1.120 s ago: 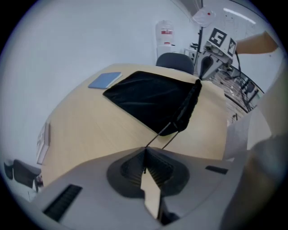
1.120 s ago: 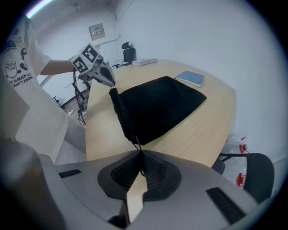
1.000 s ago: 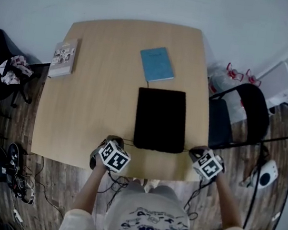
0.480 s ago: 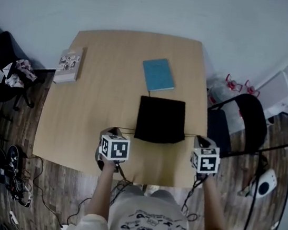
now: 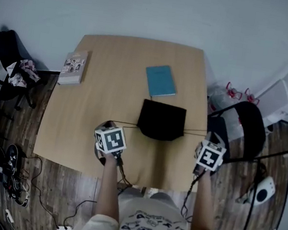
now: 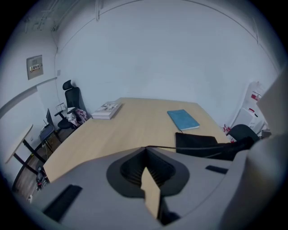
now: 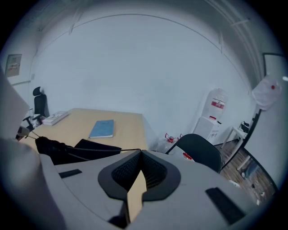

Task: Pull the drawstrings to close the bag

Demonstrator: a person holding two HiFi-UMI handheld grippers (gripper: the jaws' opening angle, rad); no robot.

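The left tool (image 5: 109, 128) and right tool (image 5: 208, 143), each clamped on a drawstring (image 5: 126, 125), have spread to 8 and 4 o'clock of the bag (image 5: 161, 120). The bag sits mid-worktop (image 5: 99, 89) and is bunched shorter than a second ago, so its mouth is probably cinching shut.

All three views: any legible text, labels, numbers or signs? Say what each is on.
No text can be read in any view.
Wall plaque: print too small.
Book cover: picture and title blurred.
Blue notebook: no print visible.
Red label on the white unit: blurred.
Shirt print: lettering, not legible.
Left marker cube, right marker cube: square codes, no words.
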